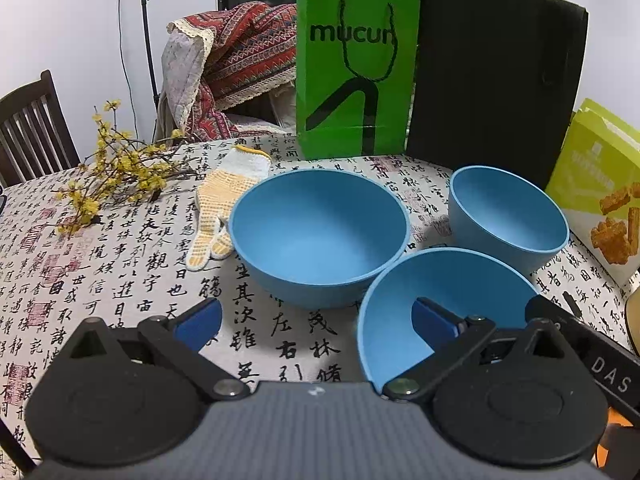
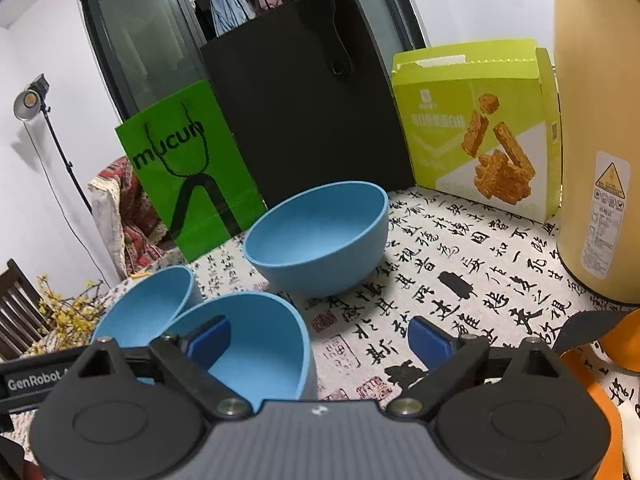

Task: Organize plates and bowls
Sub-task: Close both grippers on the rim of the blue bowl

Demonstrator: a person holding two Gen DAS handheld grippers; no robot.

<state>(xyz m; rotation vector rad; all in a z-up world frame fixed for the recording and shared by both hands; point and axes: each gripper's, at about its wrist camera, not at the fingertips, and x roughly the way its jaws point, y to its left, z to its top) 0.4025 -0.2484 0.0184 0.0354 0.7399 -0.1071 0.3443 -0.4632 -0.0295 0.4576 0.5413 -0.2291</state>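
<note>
Three blue bowls stand on the table's calligraphy cloth (image 1: pixel 132 280). In the left wrist view a wide bowl (image 1: pixel 320 236) is in the middle, a smaller bowl (image 1: pixel 508 216) is at the back right, and a near bowl (image 1: pixel 448 280) is at the lower right. My left gripper (image 1: pixel 316 308) is open. Its right finger is inside the near bowl and its left finger is over the cloth, so the bowl's left wall stands between them, untouched. In the right wrist view my right gripper (image 2: pixel 320 326) is open across the same near bowl (image 2: pixel 260 352), with its left finger inside and its right finger outside.
A green paper bag (image 1: pixel 356 72), a black bag (image 1: pixel 492 80) and a yellow-green snack box (image 2: pixel 476 128) line the table's back. A knitted glove (image 1: pixel 224 204) and yellow flower twigs (image 1: pixel 112 168) lie at the left. A tall tan jug (image 2: pixel 596 140) stands at the right.
</note>
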